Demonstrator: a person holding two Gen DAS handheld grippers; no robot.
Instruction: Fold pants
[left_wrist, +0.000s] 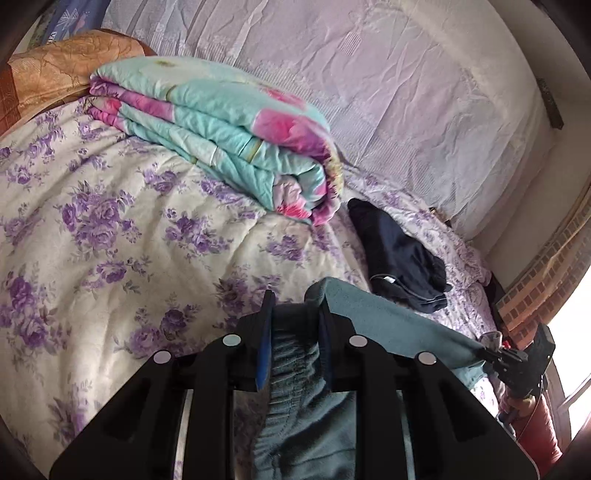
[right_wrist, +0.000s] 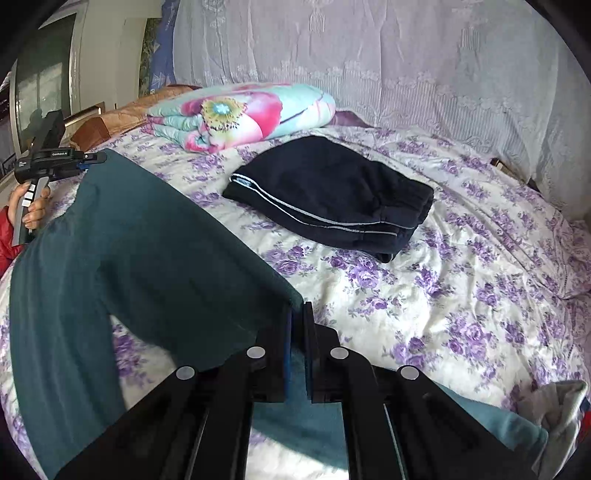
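Teal pants (right_wrist: 122, 251) hang stretched between my two grippers above the floral bedspread (right_wrist: 424, 295). My left gripper (left_wrist: 295, 306) is shut on the gathered elastic waistband (left_wrist: 293, 354); it also shows in the right wrist view (right_wrist: 86, 158) at the far left, held by a hand. My right gripper (right_wrist: 298, 314) is shut on the pants' other edge; it also shows in the left wrist view (left_wrist: 491, 356) at the far right. The fabric (left_wrist: 399, 325) runs taut between them, with the rest draping down.
Folded navy pants with a white stripe (right_wrist: 332, 192) lie on the bed beyond the teal pants, also seen in the left wrist view (left_wrist: 402, 258). A folded turquoise and pink quilt (left_wrist: 221, 133) sits further back. A lace-covered headboard (right_wrist: 406, 74) stands behind.
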